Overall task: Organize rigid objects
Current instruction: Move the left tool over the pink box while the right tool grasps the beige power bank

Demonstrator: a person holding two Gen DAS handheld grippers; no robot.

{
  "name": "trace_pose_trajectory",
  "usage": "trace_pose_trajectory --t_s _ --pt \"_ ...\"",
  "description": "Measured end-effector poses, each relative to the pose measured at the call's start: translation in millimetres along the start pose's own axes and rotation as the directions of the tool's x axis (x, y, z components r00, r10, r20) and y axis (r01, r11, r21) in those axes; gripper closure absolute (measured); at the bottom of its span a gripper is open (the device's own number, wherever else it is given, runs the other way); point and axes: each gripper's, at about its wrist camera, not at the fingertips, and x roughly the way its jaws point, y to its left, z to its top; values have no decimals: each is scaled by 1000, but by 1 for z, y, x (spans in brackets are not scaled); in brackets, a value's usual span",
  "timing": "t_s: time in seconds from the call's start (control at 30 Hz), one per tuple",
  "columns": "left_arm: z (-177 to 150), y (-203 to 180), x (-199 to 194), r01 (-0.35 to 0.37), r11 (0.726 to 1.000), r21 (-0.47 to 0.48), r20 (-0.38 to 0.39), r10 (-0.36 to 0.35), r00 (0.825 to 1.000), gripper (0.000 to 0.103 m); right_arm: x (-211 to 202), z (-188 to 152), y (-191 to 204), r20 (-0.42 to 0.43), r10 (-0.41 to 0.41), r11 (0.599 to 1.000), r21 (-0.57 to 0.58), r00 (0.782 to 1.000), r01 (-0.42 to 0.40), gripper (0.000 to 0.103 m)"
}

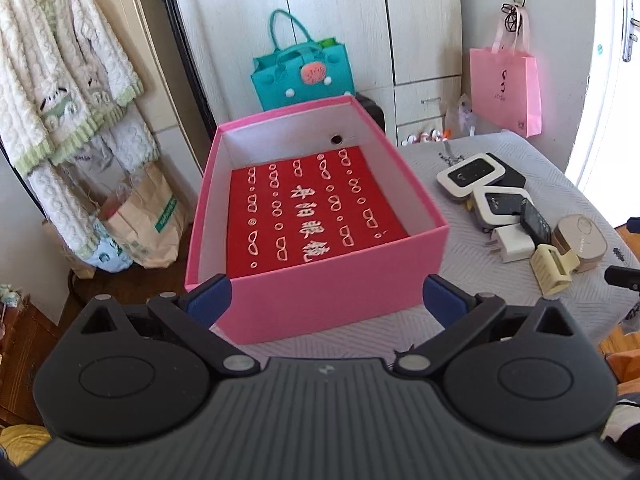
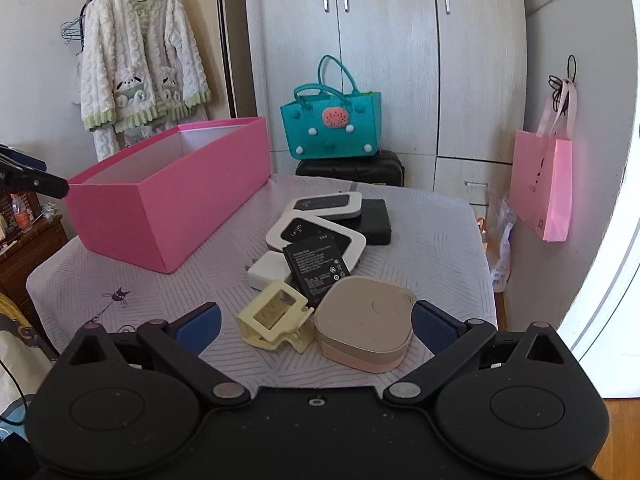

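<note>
An open pink box (image 1: 320, 292) with a red patterned sheet on its floor stands on the table; it also shows in the right wrist view (image 2: 168, 216). My left gripper (image 1: 326, 300) is open and empty, just before the box's near wall. A pile of rigid items lies to the right: two white-and-black devices (image 2: 316, 236), a black battery (image 2: 318, 268), a white charger (image 2: 266, 270), a cream hair claw (image 2: 272, 318) and a beige case (image 2: 364, 324). My right gripper (image 2: 316, 322) is open, its fingers on either side of the claw and case.
The table (image 2: 436, 248) has a grey patterned cloth. A teal bag (image 2: 332, 128) on a black case stands behind it. A pink bag (image 2: 544, 184) hangs on the right wall. A white robe (image 2: 140, 60) hangs at left by wardrobes.
</note>
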Motion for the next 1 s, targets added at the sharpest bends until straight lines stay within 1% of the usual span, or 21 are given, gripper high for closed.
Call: trace_pose_trajectory --t_s 0.07,0.1,0.13,0.2,0.3,0.47,0.53,0.6,0.63,0.67,0.7,0.77,0.83,0.87,0.9,0.93,0.97,1.0 --pt "5 13 1 20 1000 -19 -19 -20 1000 0 6 -3 -6 -15 -2 1000 0 1000 2 5" --pt "8 19 2 14 1000 -22 -22 -15 1000 0 9 -4 -10 -22 -4 1000 -4 1000 4 9" --pt "11 24 3 -2 1000 -22 -24 1 1000 0 12 -6 -12 -29 -7 1000 -9 1000 6 15" --pt "18 32 7 -45 999 -14 -26 45 999 0 17 -8 -18 -47 -15 1000 -23 999 14 18" --pt "33 48 19 -83 996 -24 -48 82 995 1 24 -11 -21 -67 -16 998 -58 998 12 24" --pt "56 71 51 -144 988 -56 -95 138 986 5 40 -10 -24 -104 -29 997 -80 994 21 24" --pt "61 78 65 -165 984 -63 -114 157 981 10 49 -10 -26 -119 -36 996 -81 992 27 24" --pt "65 83 78 -175 983 -64 -134 165 977 17 55 -9 -27 -129 -41 996 -79 991 31 21" --pt "65 86 84 -172 983 -66 -141 162 977 19 59 -9 -28 -134 -38 997 -78 990 28 20" --pt "65 88 89 -170 983 -69 -149 159 976 24 61 -8 -28 -137 -39 997 -78 990 28 20" --pt "65 92 96 -169 983 -74 -159 156 975 33 64 -7 -28 -138 -42 996 -79 990 31 20" --pt "64 97 108 -166 983 -75 -185 149 971 43 68 -5 -30 -140 -45 997 -73 989 35 20" --pt "62 99 121 -161 984 -78 -211 141 967 44 72 -3 -33 -141 -42 998 -59 989 34 20" --pt "62 100 126 -161 984 -80 -221 140 965 47 75 -3 -34 -142 -39 998 -56 989 31 20" --pt "61 101 132 -169 982 -84 -231 146 962 55 78 -2 -34 -143 -37 998 -57 989 29 19" --pt "61 102 138 -179 981 -80 -236 155 959 61 81 -1 -35 -141 -39 998 -54 989 32 19" --pt "61 103 142 -187 980 -70 -238 165 957 73 84 1 -35 -142 -38 998 -52 989 31 20" --pt "61 103 147 -194 979 -63 -238 174 955 79 86 3 -35 -145 -36 998 -55 989 28 20"
